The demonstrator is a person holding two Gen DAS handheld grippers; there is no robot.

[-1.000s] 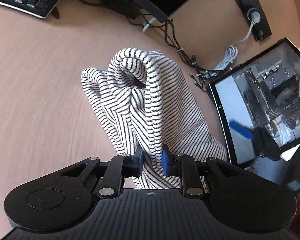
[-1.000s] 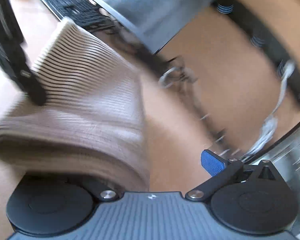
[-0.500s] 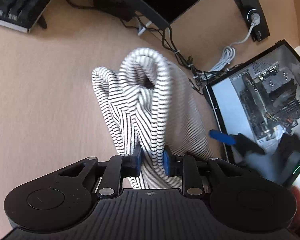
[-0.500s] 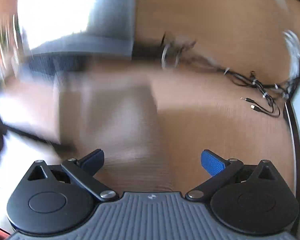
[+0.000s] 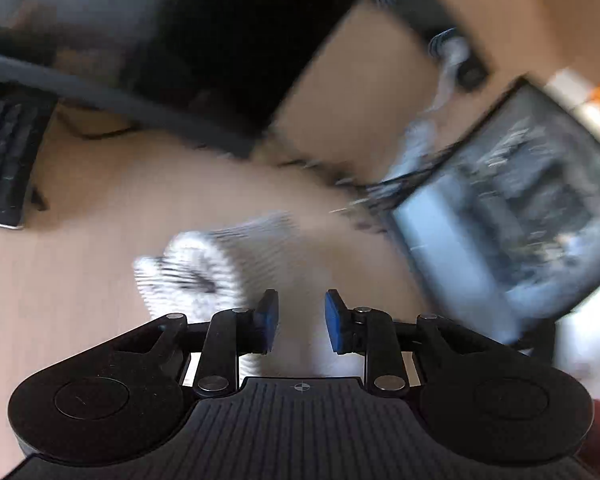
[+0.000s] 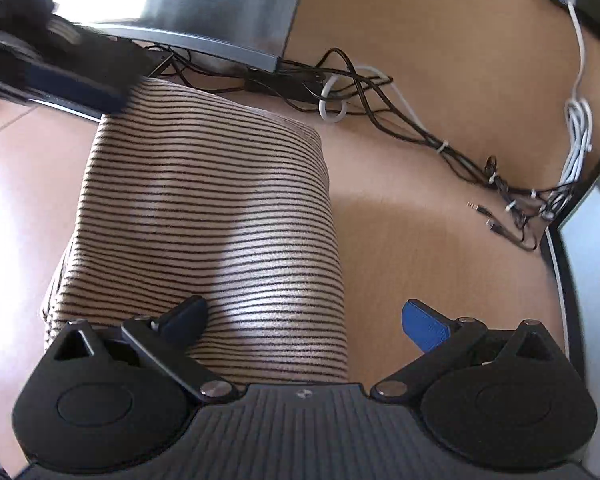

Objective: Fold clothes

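The striped black-and-white garment (image 6: 212,216) lies folded flat on the wooden desk in the right wrist view. My right gripper (image 6: 304,320) is open and empty, its jaws wide apart over the garment's near edge. In the blurred left wrist view the garment (image 5: 204,272) lies just ahead and left of my left gripper (image 5: 298,322), whose jaws stand slightly apart with nothing between them. The left gripper also shows as a dark blur (image 6: 60,80) at the garment's far left corner in the right wrist view.
A monitor (image 6: 220,12) stands behind the garment, with a tangle of cables (image 6: 380,100) along the desk's back. A keyboard (image 5: 4,160) lies far left. A computer case with a glass side (image 5: 520,208) stands at the right.
My left gripper has let go of the garment and opened a little. The garment has dropped flat onto the desk. My right gripper has stayed open and swung over the cloth.
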